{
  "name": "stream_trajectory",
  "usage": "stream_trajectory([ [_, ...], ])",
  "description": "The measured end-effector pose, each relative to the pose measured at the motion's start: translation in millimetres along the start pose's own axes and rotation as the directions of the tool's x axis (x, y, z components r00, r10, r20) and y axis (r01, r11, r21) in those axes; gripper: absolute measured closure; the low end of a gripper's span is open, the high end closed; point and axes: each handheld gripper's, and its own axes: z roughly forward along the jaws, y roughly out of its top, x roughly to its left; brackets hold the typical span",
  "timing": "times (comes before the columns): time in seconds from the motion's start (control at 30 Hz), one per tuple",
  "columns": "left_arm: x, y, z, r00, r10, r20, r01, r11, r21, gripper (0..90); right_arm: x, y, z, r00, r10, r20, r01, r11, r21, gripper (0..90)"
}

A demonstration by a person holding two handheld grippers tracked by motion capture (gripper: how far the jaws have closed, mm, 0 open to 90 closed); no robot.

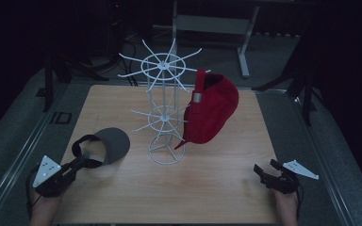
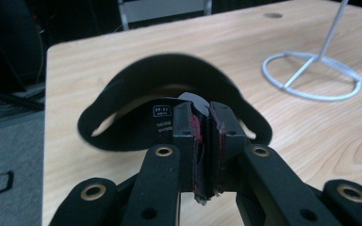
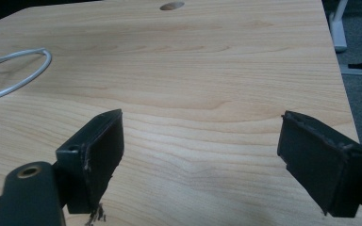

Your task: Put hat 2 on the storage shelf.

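A dark grey visor (image 1: 113,143) lies on the left of the wooden table (image 1: 217,188). My left gripper (image 1: 82,162) is shut on its black headband. In the left gripper view the jaws (image 2: 203,113) pinch the band next to a small label, and the visor (image 2: 169,70) curves away beyond them. A white wire rack (image 1: 165,66) stands mid-table, with a red cap (image 1: 212,110) hanging from one of its arms on the right side. At the table's near right, my right gripper (image 1: 265,166) is open; its jaws (image 3: 205,132) stand wide apart over bare wood.
The rack's ring base (image 2: 311,97) sits right of the visor, and its edge (image 3: 47,59) appears far left in the right gripper view. Grey floor and a metal frame (image 1: 242,42) lie beyond the table.
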Motion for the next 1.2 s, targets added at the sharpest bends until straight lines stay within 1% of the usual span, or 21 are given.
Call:
stream_trajectory([
  [0.03,-0.6,3.5,0.4,1.0000,0.001,-0.002,-0.001,1.0000,-0.009,83.4,-0.1,-0.1,0.0,1.0000,0.000,0.000,0.000,1.000,-0.001,15.0],
  [0.07,-0.4,7.4,0.6,1.0000,-0.001,0.008,0.001,0.9999,-0.016,83.5,-0.2,-0.2,-0.1,1.0000,0.000,0.000,0.000,1.000,-0.001,15.0],
  [0.13,-1.0,15.4,0.3,1.0000,0.005,0.004,-0.005,0.9992,-0.040,83.5,-0.4,-0.3,-0.3,1.0000,0.001,-0.003,-0.001,1.000,-0.002,14.9],
  [0.17,-0.7,19.7,-0.2,0.9999,0.005,0.013,-0.004,0.9989,-0.048,83.5,-0.5,-0.4,-0.3,1.0000,0.001,-0.003,-0.001,1.000,-0.002,15.0],
  [0.3,-1.6,35.0,-2.3,0.9999,0.016,0.001,-0.015,0.9957,-0.091,83.4,-1.0,-0.5,-0.6,1.0000,0.004,-0.004,-0.004,1.000,0.000,15.0],
  [0.43,-0.9,49.2,-2.8,0.9998,0.020,0.007,-0.019,0.9931,-0.116,83.5,-1.4,-0.2,-1.3,0.9999,0.007,-0.009,-0.007,1.000,-0.004,14.9],
  [0.5,-0.8,56.7,-3.0,0.9998,0.022,-0.001,-0.022,0.9914,-0.129,83.5,-1.4,-0.3,-1.7,0.9999,0.012,-0.011,-0.012,1.000,-0.005,15.0],
  [0.53,-0.1,60.6,-3.2,0.9998,0.017,0.005,-0.016,0.9905,-0.136,83.5,-1.6,-0.1,-1.6,0.9999,0.012,-0.011,-0.012,1.000,-0.003,15.0],
  [0.57,-0.1,60.6,-3.2,0.9998,0.017,0.005,-0.016,0.9905,-0.136,83.5,-1.6,-0.1,-1.6,0.9999,0.012,-0.011,-0.012,1.000,-0.003,15.0],
  [0.6,0.2,66.2,-4.0,0.9998,0.020,-0.007,-0.021,0.9885,-0.150,83.5,-1.5,0.1,-1.6,0.9999,0.011,-0.010,-0.011,1.000,-0.002,14.9],
  [0.63,1.2,70.1,-4.6,0.9998,0.019,0.002,-0.018,0.9875,-0.157,83.5,-1.5,0.2,-1.5,0.9999,0.013,-0.011,-0.013,1.000,-0.003,15.0],
  [0.77,0.4,85.8,-8.9,0.9992,0.038,-0.014,-0.040,0.9830,-0.179,83.5,-1.4,-0.1,-1.4,0.9999,0.012,-0.012,-0.012,1.000,0.001,15.0],
  [0.8,0.0,89.1,-9.7,0.9988,0.048,-0.010,-0.049,0.9834,-0.175,83.4,-1.5,0.0,-1.5,0.9999,0.013,-0.011,-0.013,1.000,0.001,14.9],
  [0.87,-1.7,93.9,-11.2,0.9976,0.066,-0.023,-0.069,0.9822,-0.175,83.4,-1.6,0.1,-1.2,0.9999,0.013,-0.011,-0.013,1.000,0.003,14.9],
  [0.9,-1.4,96.2,-12.0,0.9973,0.071,-0.015,-0.073,0.9824,-0.172,83.4,-1.6,0.2,-1.0,0.9998,0.014,-0.011,-0.014,1.000,0.004,15.0],
  [0.93,-1.8,98.1,-12.9,0.9965,0.080,-0.026,-0.083,0.9815,-0.173,83.4,-1.5,0.2,-1.1,0.9998,0.014,-0.012,-0.014,1.000,0.004,14.9],
  [1.03,-0.1,103.0,-16.4,0.9968,0.080,-0.005,-0.080,0.9809,-0.177,83.4,-1.5,0.3,-1.3,0.9997,0.016,-0.016,-0.016,1.000,0.004,15.0],
  [1.07,0.9,104.7,-17.7,0.9967,0.080,0.013,-0.077,0.9821,-0.172,83.4,-1.6,0.2,-1.3,0.9997,0.016,-0.018,-0.016,1.000,0.005,15.0],
  [1.13,1.8,107.5,-20.8,0.9965,0.076,0.033,-0.070,0.9824,-0.173,83.5,-1.6,0.0,-1.1,0.9996,0.016,-0.022,-0.016,1.000,0.009,14.9],
  [1.17,1.8,107.5,-20.8,0.9965,0.076,0.033,-0.070,0.9824,-0.173,83.4,-1.6,0.0,-1.1,0.9996,0.016,-0.022,-0.016,1.000,0.009,14.9],
  [1.2,1.7,110.3,-23.8,0.9955,0.089,0.031,-0.083,0.9813,-0.174,83.4,-1.6,0.0,-1.0,0.9996,0.016,-0.024,-0.016,1.000,0.010,15.0],
])
